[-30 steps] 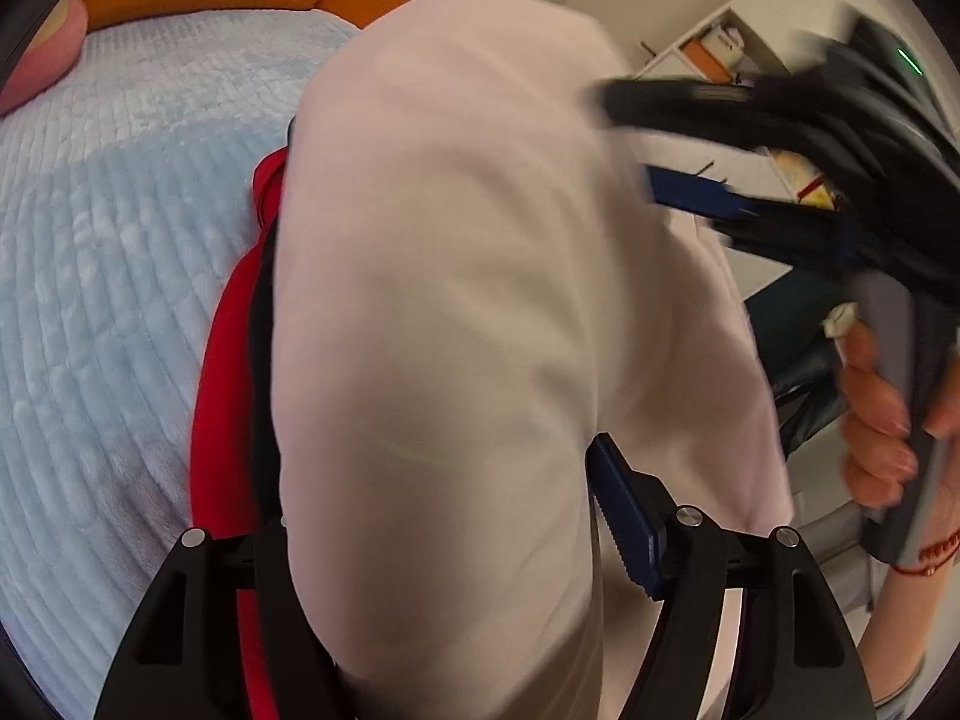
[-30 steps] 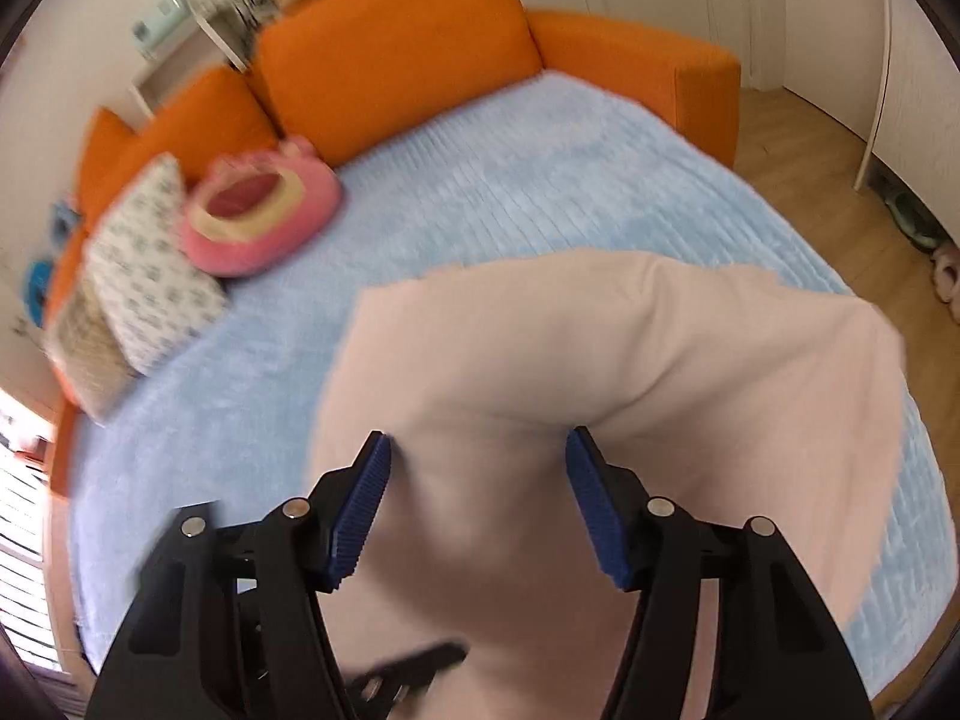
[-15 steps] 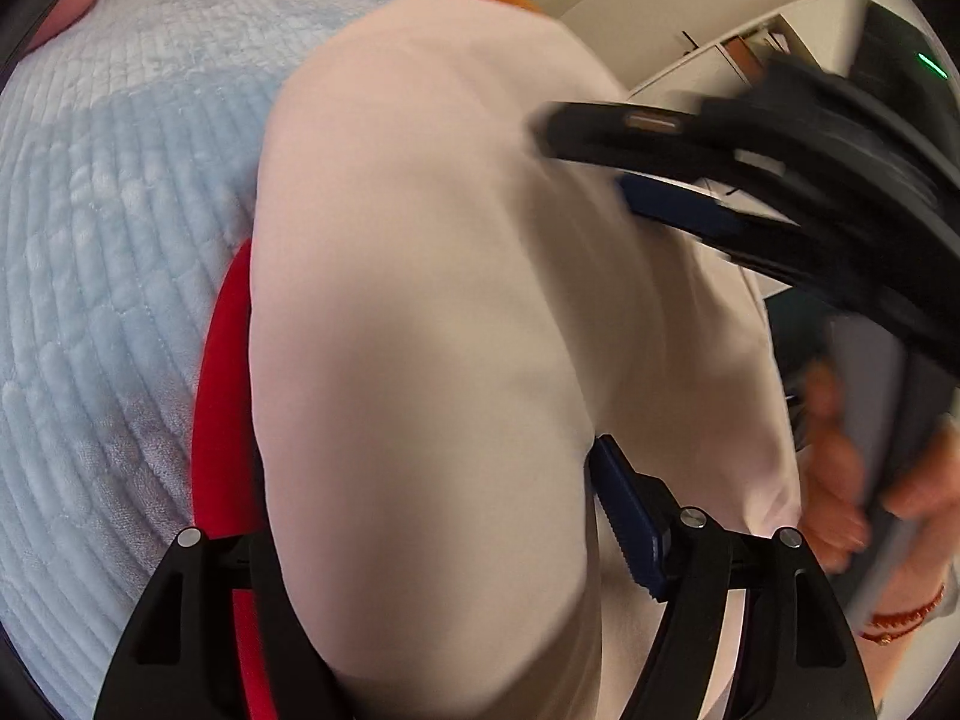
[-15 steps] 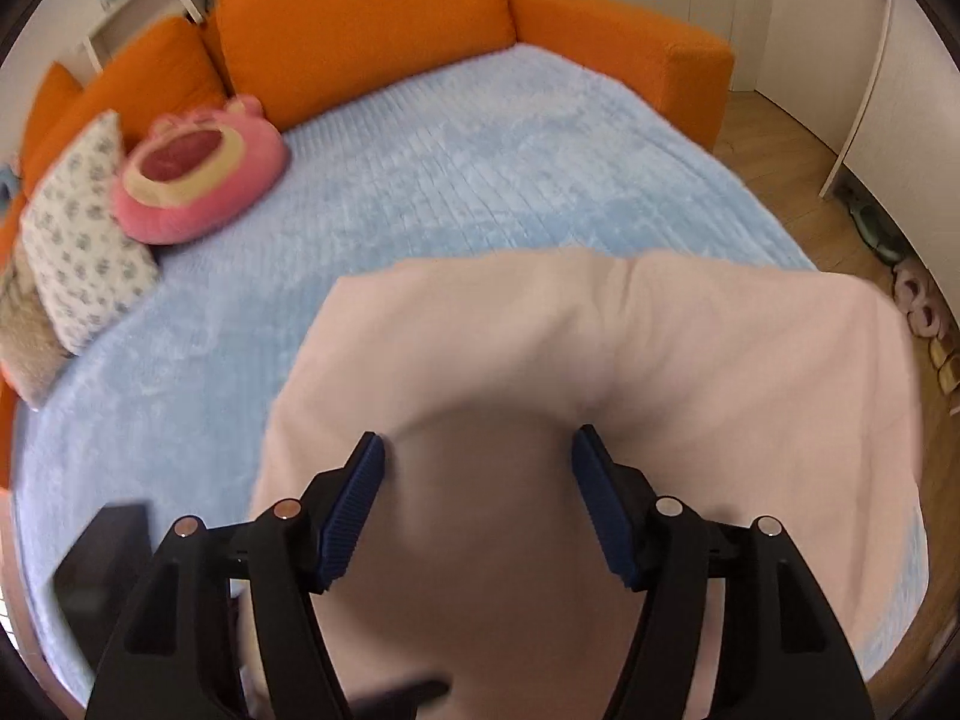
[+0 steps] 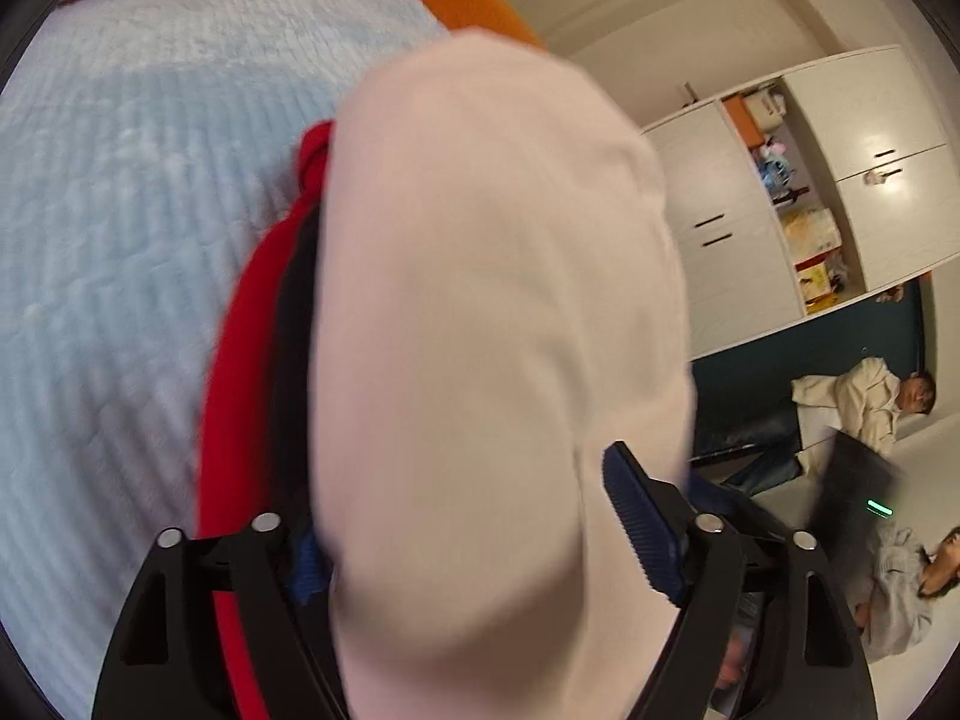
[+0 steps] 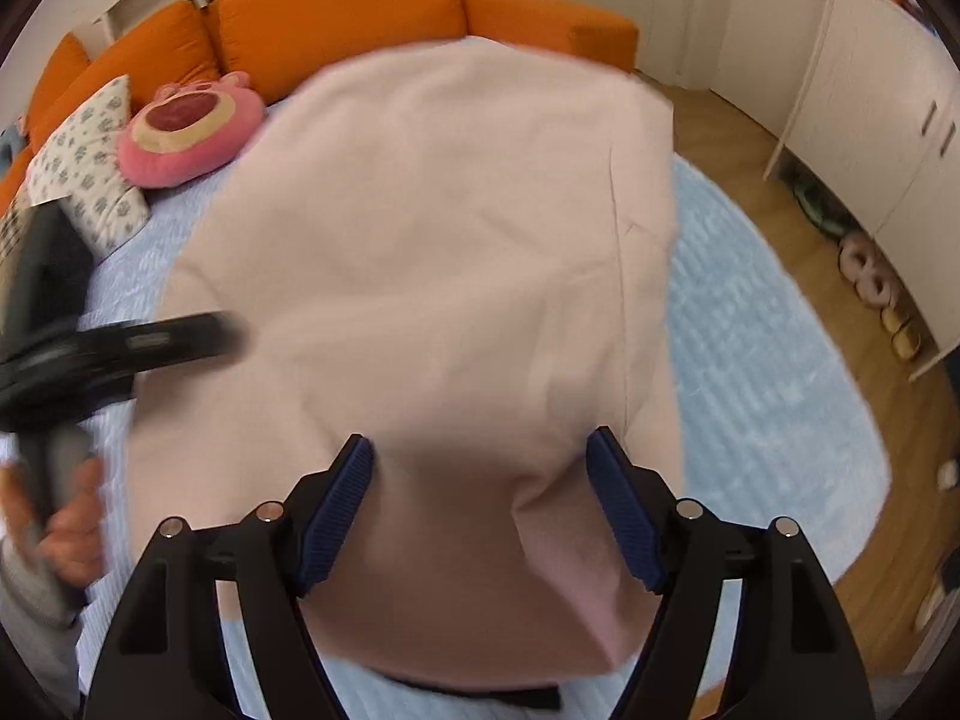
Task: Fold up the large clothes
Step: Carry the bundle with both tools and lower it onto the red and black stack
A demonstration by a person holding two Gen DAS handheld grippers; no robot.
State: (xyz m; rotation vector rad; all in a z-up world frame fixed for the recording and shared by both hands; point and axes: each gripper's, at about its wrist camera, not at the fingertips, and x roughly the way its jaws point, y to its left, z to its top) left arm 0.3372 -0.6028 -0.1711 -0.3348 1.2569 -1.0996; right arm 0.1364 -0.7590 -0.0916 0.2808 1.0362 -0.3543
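A large pale pink garment [image 6: 456, 252] hangs above the light blue bedspread [image 6: 774, 372]. In the left wrist view the garment [image 5: 492, 324] fills the middle, with a red and black cloth [image 5: 252, 360] beside it. My left gripper [image 5: 474, 534] has its jaws wide apart with the pink cloth bulging between them. My right gripper [image 6: 480, 510] also has its jaws wide apart, with pink cloth draped between them. The left gripper's body [image 6: 114, 342] shows blurred at the left of the right wrist view.
An orange sofa back [image 6: 336, 6] borders the bed, with a pink plush cushion [image 6: 192, 126] and a patterned pillow [image 6: 84, 180]. White cabinets [image 6: 888, 120] and a wooden floor [image 6: 780, 204] lie to the right. Two people [image 5: 864, 402] sit beyond the bed.
The pink garment has swung up and spread out over the bed in the right wrist view. The right gripper has left the upper right of the left wrist view.
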